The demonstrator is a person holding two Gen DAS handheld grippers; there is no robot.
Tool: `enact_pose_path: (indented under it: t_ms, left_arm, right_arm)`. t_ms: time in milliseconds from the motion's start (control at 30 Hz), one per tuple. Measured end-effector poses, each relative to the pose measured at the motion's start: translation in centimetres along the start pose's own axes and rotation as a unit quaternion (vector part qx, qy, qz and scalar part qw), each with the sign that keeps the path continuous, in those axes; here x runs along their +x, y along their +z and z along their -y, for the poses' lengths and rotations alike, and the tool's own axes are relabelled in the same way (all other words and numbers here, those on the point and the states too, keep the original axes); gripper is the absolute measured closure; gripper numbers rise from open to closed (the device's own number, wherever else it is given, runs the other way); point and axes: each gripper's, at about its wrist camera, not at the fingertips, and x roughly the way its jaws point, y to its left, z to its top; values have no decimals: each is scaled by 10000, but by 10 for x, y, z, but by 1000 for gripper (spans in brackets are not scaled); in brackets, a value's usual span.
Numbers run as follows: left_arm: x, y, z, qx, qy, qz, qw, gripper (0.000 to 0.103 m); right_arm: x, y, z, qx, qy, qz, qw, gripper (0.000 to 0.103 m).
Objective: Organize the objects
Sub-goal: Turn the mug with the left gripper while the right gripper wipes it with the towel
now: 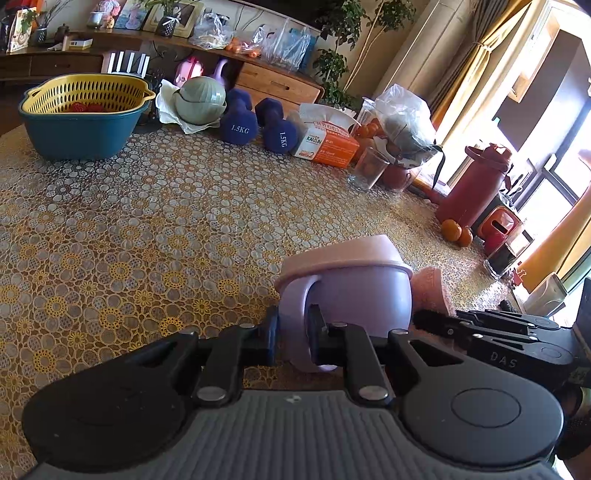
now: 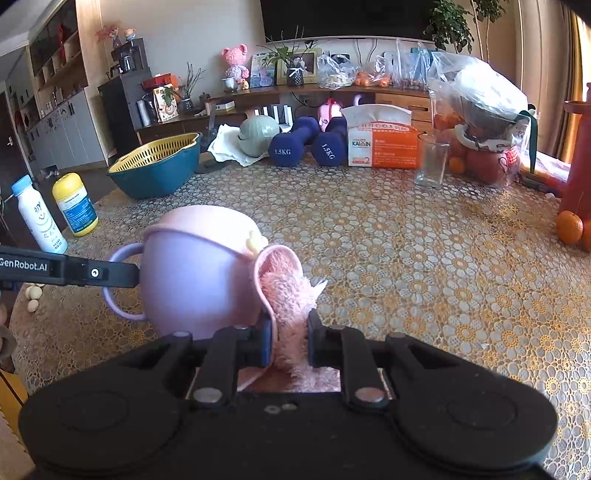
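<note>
My left claw (image 1: 293,341) is clamped on the handle of the lilac mug (image 1: 354,291), low and centre in the left view. My right claw (image 2: 290,341) pinches a fluffy pink cloth (image 2: 286,295) and a thin pink rim (touching the mug's side) at lower centre of the right view. The mug is tilted over the patterned tablecloth (image 2: 406,258). Beyond, upper left, sits the blue basin (image 2: 155,177) with its yellow strainer; dumbbells (image 2: 295,146) and a tissue box (image 2: 382,142) stand further back.

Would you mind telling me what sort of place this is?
Most likely a home living room: a wooden sideboard with framed pictures and plants, a dark TV screen above it, and a cluttered table.
</note>
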Motion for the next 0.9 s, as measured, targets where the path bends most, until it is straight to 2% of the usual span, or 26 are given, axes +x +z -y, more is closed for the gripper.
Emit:
enact_pose_path:
  t_ms: [133, 200, 433, 567, 900]
  left_arm:
    - [1, -1, -2, -16, 32, -10, 10000, 87]
    - [1, -1, -4, -18, 46, -18, 10000, 87]
    - [3, -3, -11, -81, 130, -101, 9998, 87]
    - [4, -4, -12, -48, 154, -104, 9998, 88]
    - [5, -3, -16, 1, 229, -93, 9997, 87]
  right_arm:
    - [-16, 5, 5, 175, 110, 205, 9996, 86]
    - [-25, 9, 2, 136, 299, 324, 9989, 86]
    - [-38, 19, -49, -678, 794, 501, 9933, 86]
    - [-29, 21, -57, -784, 734, 458, 9932, 86]
    - [-7, 26, -28, -309, 455, 242, 9982, 86]
